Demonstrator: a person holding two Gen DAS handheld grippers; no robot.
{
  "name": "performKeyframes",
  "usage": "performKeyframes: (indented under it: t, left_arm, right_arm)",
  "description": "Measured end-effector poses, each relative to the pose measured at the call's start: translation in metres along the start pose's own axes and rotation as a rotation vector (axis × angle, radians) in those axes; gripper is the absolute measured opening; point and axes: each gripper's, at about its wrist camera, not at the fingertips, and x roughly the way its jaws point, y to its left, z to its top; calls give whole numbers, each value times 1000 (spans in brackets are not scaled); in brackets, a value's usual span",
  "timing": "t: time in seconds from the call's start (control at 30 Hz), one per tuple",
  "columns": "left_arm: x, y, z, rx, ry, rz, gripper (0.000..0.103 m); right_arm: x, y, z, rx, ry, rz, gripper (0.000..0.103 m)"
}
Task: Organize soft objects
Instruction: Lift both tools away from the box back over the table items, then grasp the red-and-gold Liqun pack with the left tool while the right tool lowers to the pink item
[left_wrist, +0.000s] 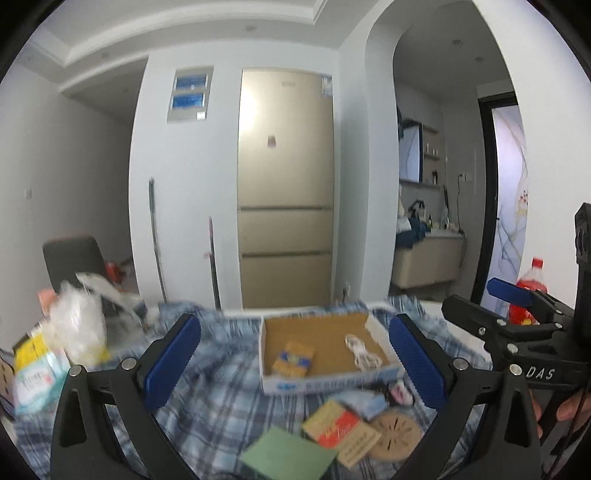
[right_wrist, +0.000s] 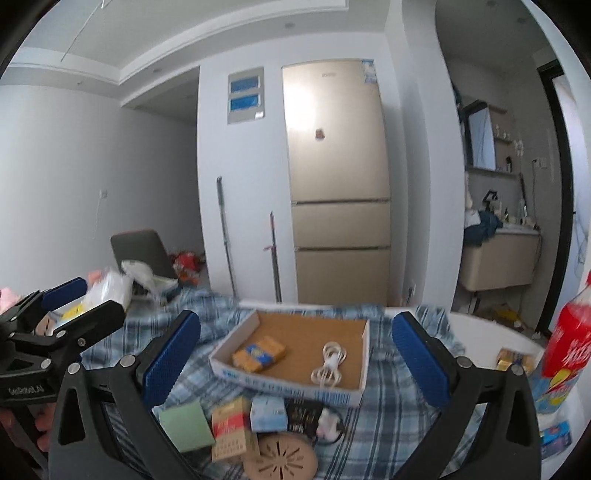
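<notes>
A shallow cardboard box (left_wrist: 332, 384) (right_wrist: 288, 388) lies on the blue plaid cloth (left_wrist: 221, 391), holding a yellow packet (left_wrist: 293, 358) (right_wrist: 258, 354) and a coiled white cable (left_wrist: 364, 350) (right_wrist: 328, 363). In front of it lie a green pad (right_wrist: 186, 426), a red-and-tan carton (right_wrist: 231, 428), a light-blue tissue packet (right_wrist: 267, 413), a dark packet (right_wrist: 304, 415), a pink-white plug (right_wrist: 328, 424) and a round wooden coaster (right_wrist: 284, 458). My left gripper (left_wrist: 295, 360) (right_wrist: 79, 302) hovers open above the cloth, holding nothing. My right gripper (right_wrist: 295, 358) (left_wrist: 491, 304) is open beside it, also holding nothing.
Crumpled plastic bags (left_wrist: 77, 325) and a wipes pack (left_wrist: 33, 384) crowd the table's left end. A red bottle (right_wrist: 565, 350) and small packets (right_wrist: 515, 360) stand at the right. Beyond are a chair (right_wrist: 142, 251), two leaning poles and a beige fridge (right_wrist: 338, 184).
</notes>
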Motion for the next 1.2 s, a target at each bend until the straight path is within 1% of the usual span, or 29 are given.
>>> performKeyframes:
  t: [0.13,0.23,0.3,0.33,0.37,0.47,0.67,1.03,1.1,1.17,1.2]
  left_arm:
    - [19,-1,-21,17,45,-2,103]
    - [35,2,-38,11,78,-16,103]
    - [44,5,-53,5,84,1,103]
    - [52,6,-57,-1,127,1,103]
    - [60,8,-59,-12,164,-24,103]
    - [67,9,-61,-18,201,-16,103]
    - [69,7,-64,-12,221,-21,103]
    - [77,10,-67,-33,279,-28,103]
    - [79,11,-68,-47,307,-44,103]
    - [80,13,-69,-82,345,-85,102]
    - [82,14,-69,-91,357,-90,102]
  right_arm:
    - [13,-2,-27,-34,32,-31,103]
    - [23,-6,-43,-42,60,-59,103]
    - [32,-5,-51,-62,89,-83,103]
    - [37,-6,-54,-60,116,-78,103]
    - [42,-6,-55,-55,143,-69,103]
    - [44,-8,-57,-54,165,-80,103]
    - [43,-12,-57,-29,167,-85,103]
    - [47,-14,-56,-14,195,-89,103]
    - [47,-17,-55,2,193,-105,103]
    - [47,-23,-54,29,195,-109,103]
    - [48,-26,-54,43,200,-110,103]
